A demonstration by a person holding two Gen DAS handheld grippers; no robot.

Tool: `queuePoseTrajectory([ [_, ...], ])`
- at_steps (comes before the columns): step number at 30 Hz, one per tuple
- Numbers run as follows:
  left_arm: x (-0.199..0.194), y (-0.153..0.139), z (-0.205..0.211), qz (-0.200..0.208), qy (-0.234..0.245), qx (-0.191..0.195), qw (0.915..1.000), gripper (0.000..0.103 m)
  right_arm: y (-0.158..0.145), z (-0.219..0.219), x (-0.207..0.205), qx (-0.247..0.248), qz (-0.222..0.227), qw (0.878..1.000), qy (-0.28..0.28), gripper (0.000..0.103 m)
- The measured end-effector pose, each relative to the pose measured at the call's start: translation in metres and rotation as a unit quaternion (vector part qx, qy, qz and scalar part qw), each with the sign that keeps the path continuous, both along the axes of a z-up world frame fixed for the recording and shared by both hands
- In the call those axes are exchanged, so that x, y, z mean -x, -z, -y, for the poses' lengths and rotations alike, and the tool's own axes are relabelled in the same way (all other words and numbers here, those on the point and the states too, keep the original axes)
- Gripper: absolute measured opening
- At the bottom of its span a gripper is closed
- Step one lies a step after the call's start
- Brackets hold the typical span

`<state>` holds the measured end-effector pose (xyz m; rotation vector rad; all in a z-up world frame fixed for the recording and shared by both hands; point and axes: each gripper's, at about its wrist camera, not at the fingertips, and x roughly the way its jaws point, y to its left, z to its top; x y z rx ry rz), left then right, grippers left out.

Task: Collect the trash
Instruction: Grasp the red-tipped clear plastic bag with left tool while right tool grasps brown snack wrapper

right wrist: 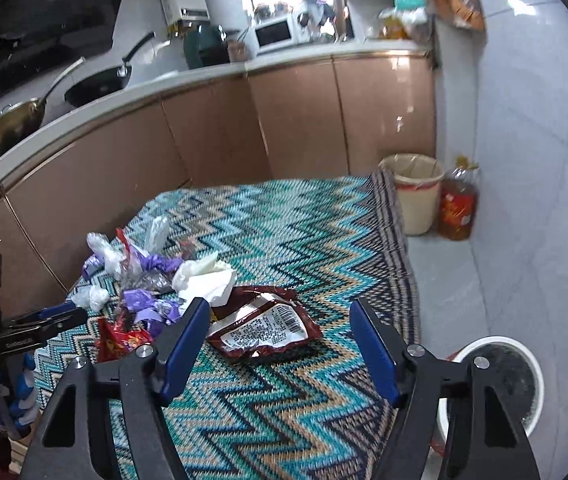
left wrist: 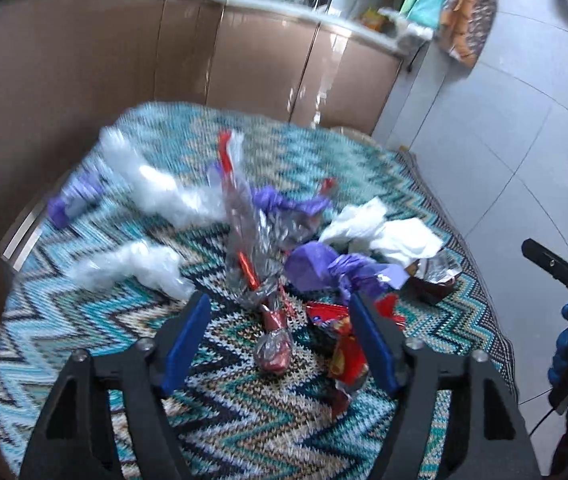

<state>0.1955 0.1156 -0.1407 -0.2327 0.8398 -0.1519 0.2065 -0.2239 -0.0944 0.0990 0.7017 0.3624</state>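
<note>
Two close wrist views, shared rug point(left wrist: 244, 420)

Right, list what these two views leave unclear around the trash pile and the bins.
- Left wrist view: the clear crumpled plastic bags on the zigzag knitted cloth are motion-blurred; their count is unreadable.
- Left wrist view: the dark red foil snack packet is partly hidden behind white crumpled tissue.
- Right wrist view: the white round bin is partly covered by the right gripper; contents unclear.
- Right wrist view: the beige lined wastebasket interior is too small.

Glossy brown cabinets point(right wrist: 295, 120) under a pale countertop point(right wrist: 188, 74), white tiled floor point(right wrist: 523, 208), zigzag-patterned cloth point(right wrist: 284, 240).
</note>
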Motion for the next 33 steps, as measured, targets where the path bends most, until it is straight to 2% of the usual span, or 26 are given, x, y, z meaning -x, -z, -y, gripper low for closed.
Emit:
queuePoseTrajectory([
  [3,-0.017,0.015,-0.006,-0.024,0.003,0.02,0.9995,0.065,0.016,-0.006,-0.021,0.003,-0.022,1.0,-0.015,0.066],
  [9,-0.042,0.038,-0.01,-0.071,0.011,0.038,0.9967,0.052,0.049,-0.008,-0.054,0.0,-0.068,0.997,-0.036,0.058],
  [14,-0.049,0.05,-0.008,-0.091,0.015,0.033,0.9952,0.041,0.075,-0.009,-0.071,-0.007,-0.105,0.993,-0.054,0.05],
  [17,-0.05,0.051,-0.007,-0.091,0.016,0.026,0.9954,0.033,0.085,-0.011,-0.076,-0.013,-0.12,0.991,-0.064,0.036],
  [18,-0.051,0.051,-0.006,-0.092,0.015,0.025,0.9953,0.026,0.087,-0.012,-0.076,-0.018,-0.123,0.99,-0.069,0.03],
  [19,-0.051,0.051,-0.006,-0.092,0.015,0.026,0.9953,0.02,0.088,-0.013,-0.076,-0.021,-0.122,0.99,-0.072,0.025],
  [25,-0.038,0.043,-0.006,-0.078,0.01,0.021,0.9967,0.016,0.078,-0.017,-0.063,-0.018,-0.102,0.991,-0.081,0.014],
  [33,-0.001,0.001,-0.012,-0.022,-0.004,0.005,0.9997,0.016,0.045,-0.004,-0.027,-0.016,-0.056,0.996,-0.062,0.011],
])
